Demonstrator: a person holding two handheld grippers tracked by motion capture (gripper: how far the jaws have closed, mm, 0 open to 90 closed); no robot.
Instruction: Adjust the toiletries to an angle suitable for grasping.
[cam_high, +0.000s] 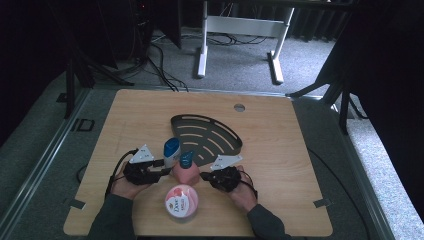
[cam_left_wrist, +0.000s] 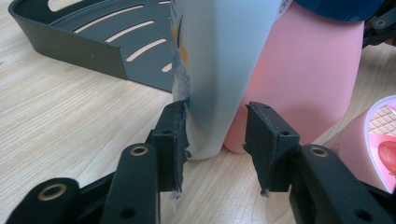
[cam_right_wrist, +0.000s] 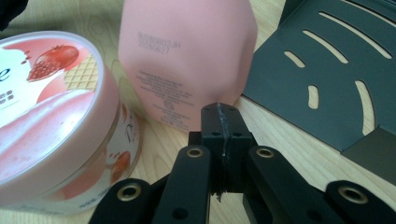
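A white bottle with a blue cap (cam_high: 171, 151) stands at the near rim of a dark slotted corner tray (cam_high: 207, 132). Right beside it stands a pink bottle (cam_high: 185, 171) with a blue cap. In the left gripper view, the white bottle (cam_left_wrist: 219, 56) has its base between the jaws of my open left gripper (cam_left_wrist: 217, 116). One pad (cam_left_wrist: 173, 135) touches its label; the other stands off in front of the pink bottle (cam_left_wrist: 308, 79). My right gripper (cam_right_wrist: 219, 114) is shut on nothing, its tips just short of the pink bottle (cam_right_wrist: 187, 56).
A round pink Dove jar (cam_high: 181, 201) sits near the table's front edge, between both hands, and close beside the right gripper as the jar (cam_right_wrist: 46, 116). The tray (cam_right_wrist: 327, 84) lies just beyond. A small hole (cam_high: 239, 107) marks the far tabletop.
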